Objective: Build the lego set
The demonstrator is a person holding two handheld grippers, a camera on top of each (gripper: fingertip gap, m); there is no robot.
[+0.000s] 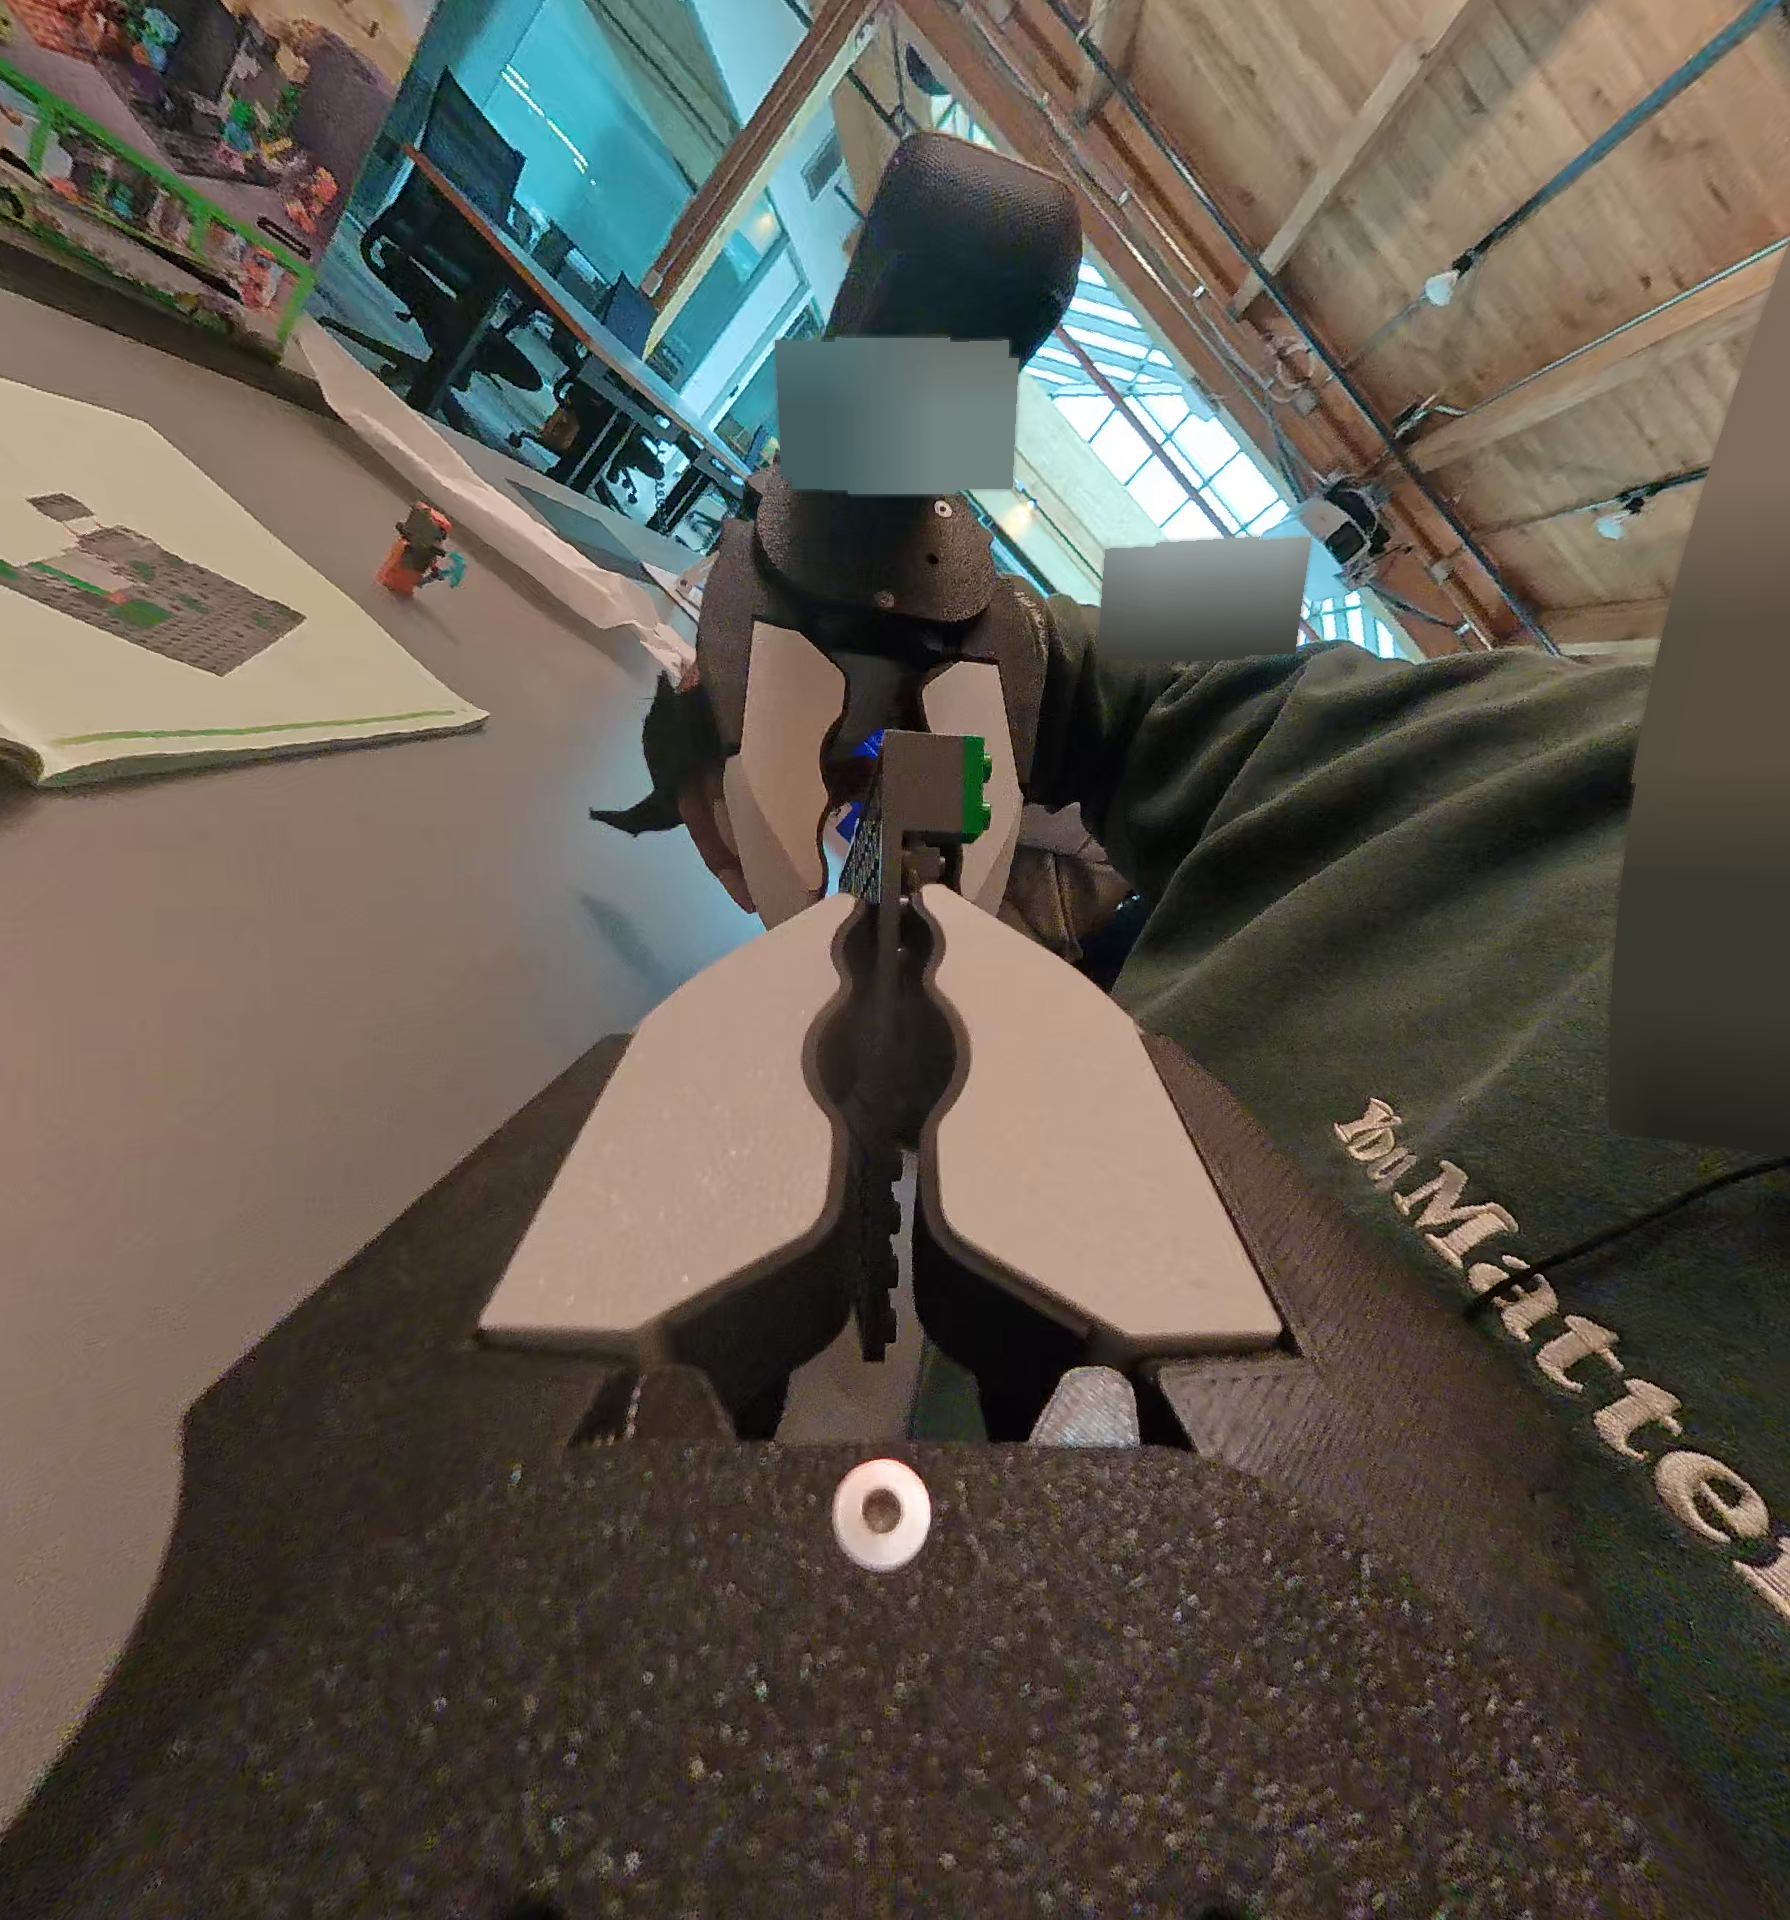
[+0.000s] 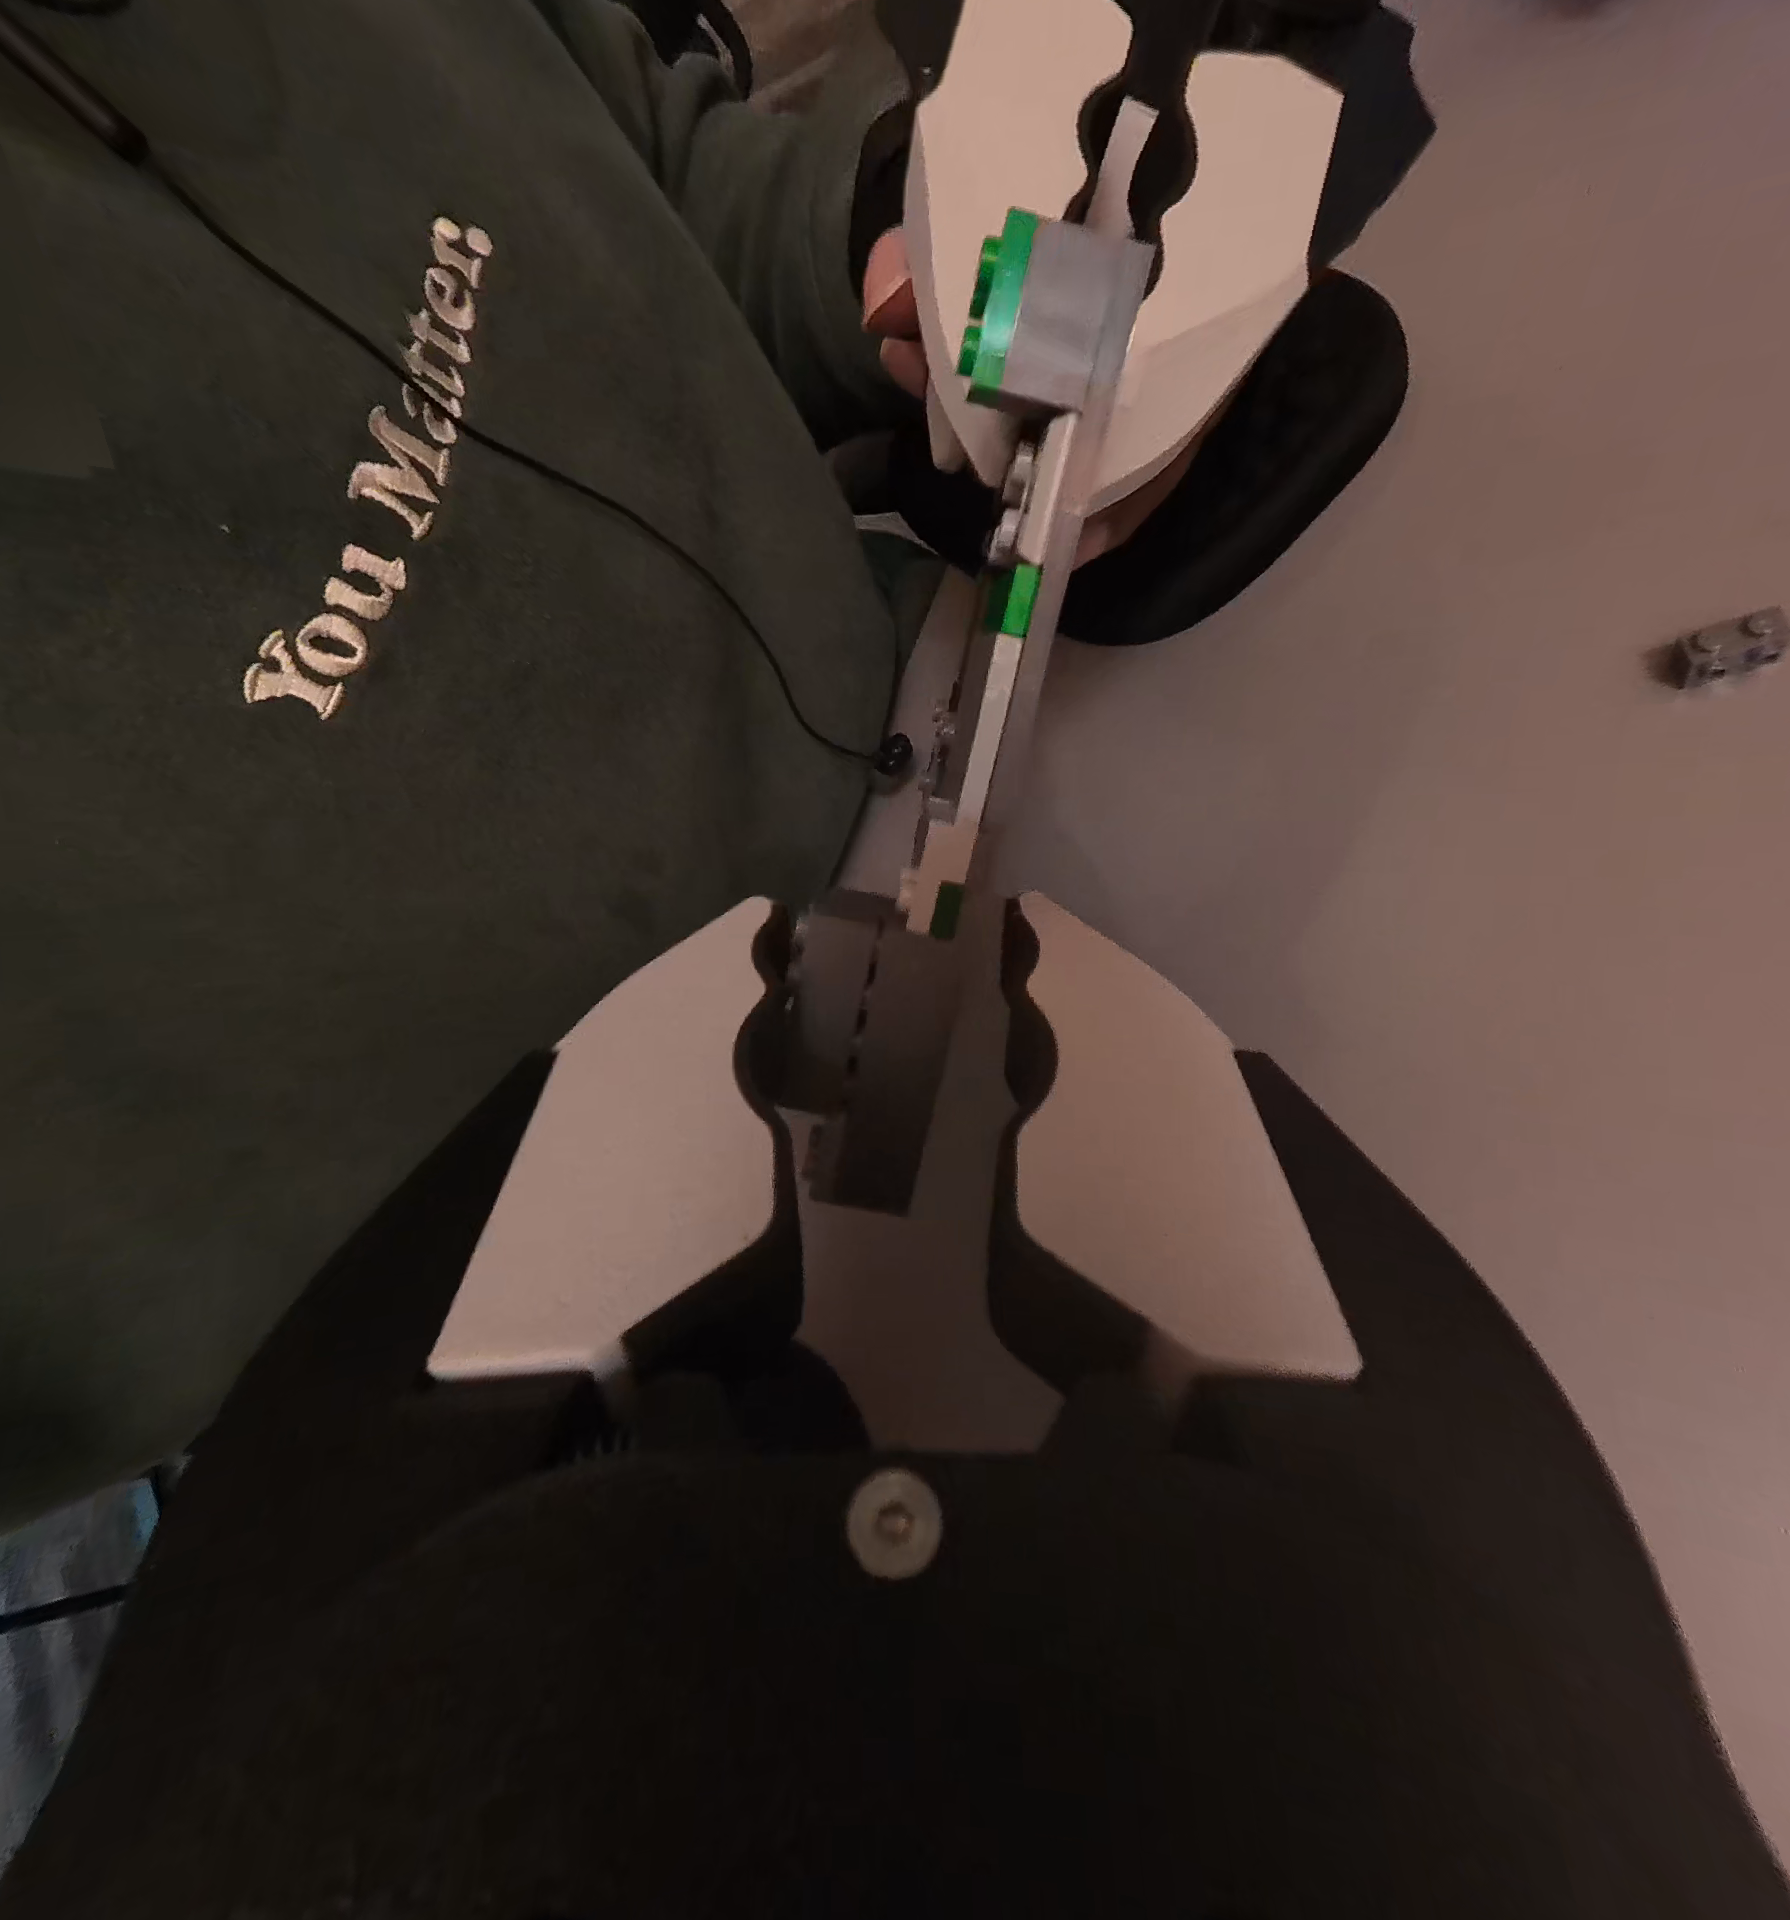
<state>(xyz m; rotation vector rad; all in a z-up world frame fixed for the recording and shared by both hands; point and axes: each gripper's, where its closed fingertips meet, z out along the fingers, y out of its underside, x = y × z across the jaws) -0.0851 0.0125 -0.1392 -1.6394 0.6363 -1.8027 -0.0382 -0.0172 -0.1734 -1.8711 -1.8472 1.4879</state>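
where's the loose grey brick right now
In the right wrist view the loose grey brick lies alone on the table, right of the held lego plate.

Grey tabletop (image 1: 247, 987) left of the gripper; beyond it, desks with office chairs (image 1: 423, 260), glass walls, timber ceiling (image 1: 1390, 208) (skylit).

The left wrist view is taken from low over the table (image 1: 247, 987), looking along the left gripper (image 1: 886, 914) toward the person's hoodie (image 1: 1390, 883) and up to the ceiling. The right wrist view is taken from above, looking down along the right gripper (image 2: 891, 925) at the table (image 2: 1442, 935). Both are set very close. The lego plate (image 1: 875, 831) (image 2: 1026, 623), the hoodie (image 2: 351, 520) and the other gripper are seen in both.
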